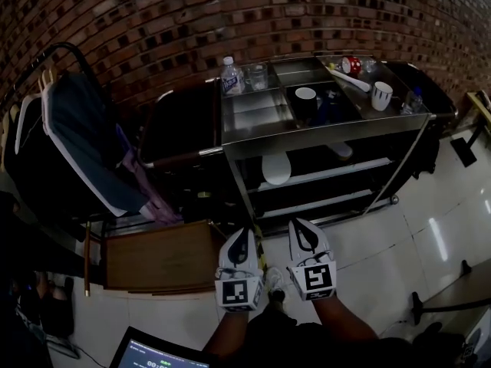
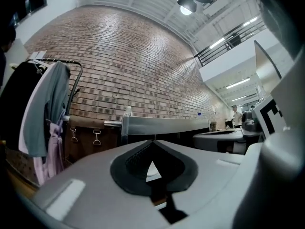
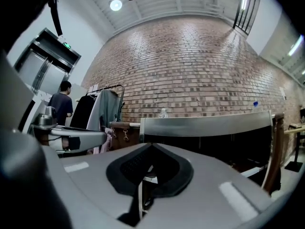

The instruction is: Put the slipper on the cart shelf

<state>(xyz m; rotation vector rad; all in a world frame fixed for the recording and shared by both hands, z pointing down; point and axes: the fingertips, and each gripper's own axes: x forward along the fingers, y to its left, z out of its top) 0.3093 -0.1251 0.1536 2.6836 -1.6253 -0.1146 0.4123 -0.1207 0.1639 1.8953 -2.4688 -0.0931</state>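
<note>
White slipper [image 1: 276, 169], apparently on cart shelf [image 1: 345, 169]

Red-brown brick wall [image 1: 192, 21], silver cart [image 1: 253, 117]

A brick wall [image 1: 230, 14] rises behind a glossy pale tiled floor [image 1: 399, 244]. At the left, a loaded clothes rack [image 1: 69, 129] stands beside a low wooden cabinet [image 1: 157, 255]. Round ceiling lights [image 3: 116, 5] shine overhead.

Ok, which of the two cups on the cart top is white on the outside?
The right-hand cup, near the right end of the cart. The middle cup, in the centre compartment, is dark outside with only its inside white.
</note>
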